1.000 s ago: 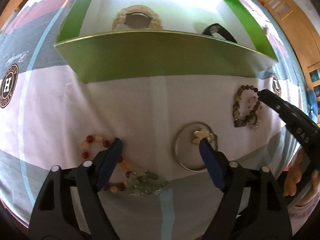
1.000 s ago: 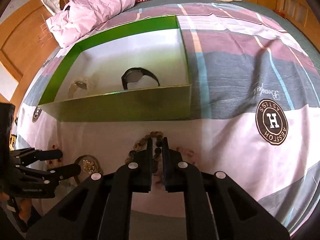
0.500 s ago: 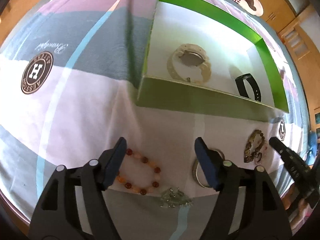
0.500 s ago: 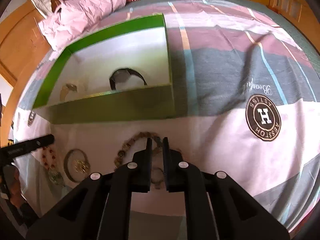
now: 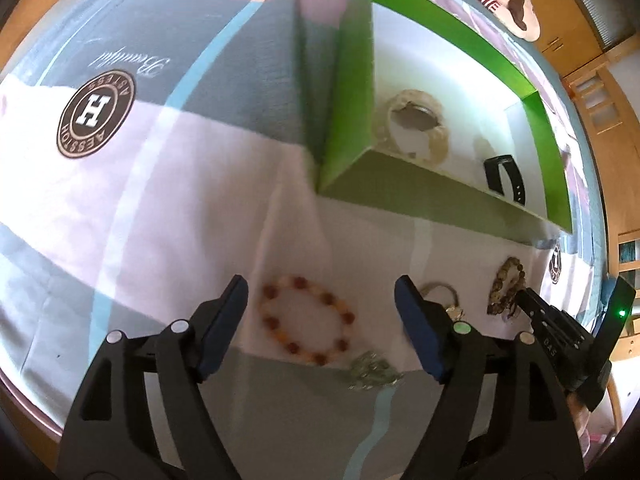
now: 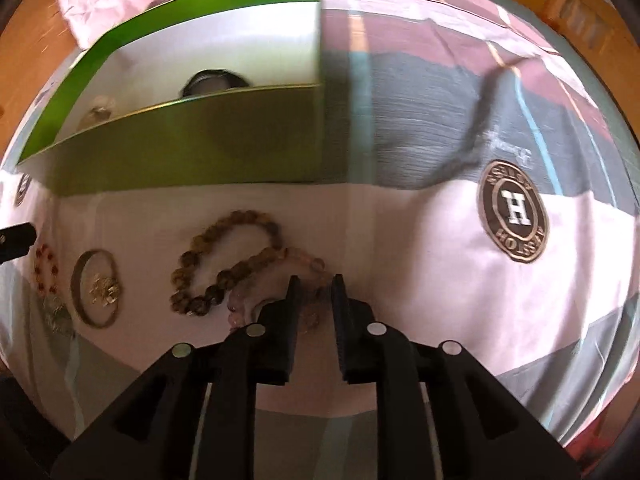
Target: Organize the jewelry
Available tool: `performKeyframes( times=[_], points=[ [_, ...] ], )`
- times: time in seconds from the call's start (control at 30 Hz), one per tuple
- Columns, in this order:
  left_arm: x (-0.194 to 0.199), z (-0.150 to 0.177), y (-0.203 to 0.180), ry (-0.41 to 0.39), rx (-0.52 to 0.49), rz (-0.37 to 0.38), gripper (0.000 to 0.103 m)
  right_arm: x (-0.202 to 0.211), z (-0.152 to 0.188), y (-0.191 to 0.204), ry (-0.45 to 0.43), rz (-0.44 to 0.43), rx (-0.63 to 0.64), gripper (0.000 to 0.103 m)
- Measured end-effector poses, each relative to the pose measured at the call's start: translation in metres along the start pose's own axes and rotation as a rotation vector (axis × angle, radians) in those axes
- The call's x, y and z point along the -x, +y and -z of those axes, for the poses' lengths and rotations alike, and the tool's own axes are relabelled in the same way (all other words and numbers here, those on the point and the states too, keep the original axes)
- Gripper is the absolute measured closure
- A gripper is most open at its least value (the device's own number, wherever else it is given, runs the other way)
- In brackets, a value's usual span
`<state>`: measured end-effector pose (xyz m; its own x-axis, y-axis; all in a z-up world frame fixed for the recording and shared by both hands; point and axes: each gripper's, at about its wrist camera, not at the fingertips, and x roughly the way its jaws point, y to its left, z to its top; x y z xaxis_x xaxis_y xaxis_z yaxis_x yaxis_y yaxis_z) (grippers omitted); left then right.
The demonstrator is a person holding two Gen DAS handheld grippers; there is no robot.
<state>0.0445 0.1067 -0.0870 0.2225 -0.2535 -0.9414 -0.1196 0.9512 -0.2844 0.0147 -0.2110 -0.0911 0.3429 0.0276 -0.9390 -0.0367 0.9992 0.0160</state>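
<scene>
Spreading wide, the left gripper [image 5: 321, 294] holds nothing between its blue-padded fingers [image 5: 416, 316]; the red and cream bead bracelet [image 5: 306, 322] lies on the bedspread [image 5: 180, 184] in the gap between them, touched by neither. Just nearer the camera than that bracelet sits a small pale green beaded piece [image 5: 370, 372]. On the far side of the right-hand finger from the bracelet, a silver bangle [image 5: 440, 294] with a small gold charm shows partly behind the pad.

The right gripper [image 6: 314, 286] stands with its jaws narrowed to a slim gap, and nothing is pinched between them. Its tips hover over a pale pink bead bracelet [image 6: 304, 258], which touches a brown bead bracelet [image 6: 224, 264] looped just beside it. Whether the tips touch the pink beads I cannot tell. Beyond the brown bracelet, away from the gripper, lies the silver bangle [image 6: 94, 288], then the red beads at the picture's edge.

Behind all these pieces stands the green box [image 5: 352, 92] with its white inside. A cream-strapped watch [image 5: 416, 128] rests in it near the box's left wall, and a black band [image 5: 504, 178] rests near its right wall. A round brown "H" emblem [image 6: 514, 210] is printed on the bedspread to the right of the box.
</scene>
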Motion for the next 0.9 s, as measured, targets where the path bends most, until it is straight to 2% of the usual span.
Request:
performKeyframes(
  times=[0.03,0.1,0.13,0.23,0.3,0.43,0.6,0.63,0.67,0.73,0.8,0.9],
  points=[
    [0.000,0.001,0.001,0.005,-0.008,-0.003,0.026,0.000,0.000,0.000,-0.001,-0.008,0.000,0.094],
    [-0.004,0.004,-0.002,0.016,-0.035,-0.029,0.026,0.001,-0.001,0.001,-0.005,-0.035,-0.005,0.095],
    [-0.008,0.004,-0.003,0.024,-0.042,-0.045,0.027,0.002,-0.001,0.001,-0.009,-0.045,-0.007,0.095],
    [-0.016,0.005,-0.005,0.031,-0.033,-0.073,0.040,0.004,-0.002,0.003,-0.021,-0.046,-0.008,0.095],
    [-0.017,0.004,-0.003,0.029,-0.028,-0.084,0.044,0.003,-0.002,0.002,-0.017,-0.040,-0.013,0.095],
    [-0.019,0.006,-0.006,0.023,-0.035,-0.099,0.044,0.000,-0.004,0.001,-0.012,-0.041,-0.028,0.095],
    [-0.020,0.006,-0.014,0.012,-0.070,-0.116,0.047,-0.002,-0.009,0.003,-0.028,-0.025,-0.013,0.083],
    [-0.019,0.007,-0.015,0.006,-0.074,-0.120,0.058,-0.004,-0.011,0.006,-0.032,-0.011,-0.001,0.083],
    [-0.017,0.009,-0.015,-0.001,-0.079,-0.128,0.064,-0.004,-0.010,0.009,-0.040,0.001,0.012,0.083],
    [-0.014,0.008,-0.020,-0.020,-0.101,-0.125,0.087,-0.003,-0.008,0.013,-0.054,0.002,0.038,0.085],
    [-0.010,0.008,-0.027,-0.047,-0.128,-0.106,0.095,-0.002,-0.006,0.017,-0.064,-0.016,0.055,0.094],
    [-0.004,0.009,-0.039,-0.087,-0.168,-0.056,0.100,0.001,-0.006,0.020,-0.083,-0.039,0.051,0.095]
  ],
)
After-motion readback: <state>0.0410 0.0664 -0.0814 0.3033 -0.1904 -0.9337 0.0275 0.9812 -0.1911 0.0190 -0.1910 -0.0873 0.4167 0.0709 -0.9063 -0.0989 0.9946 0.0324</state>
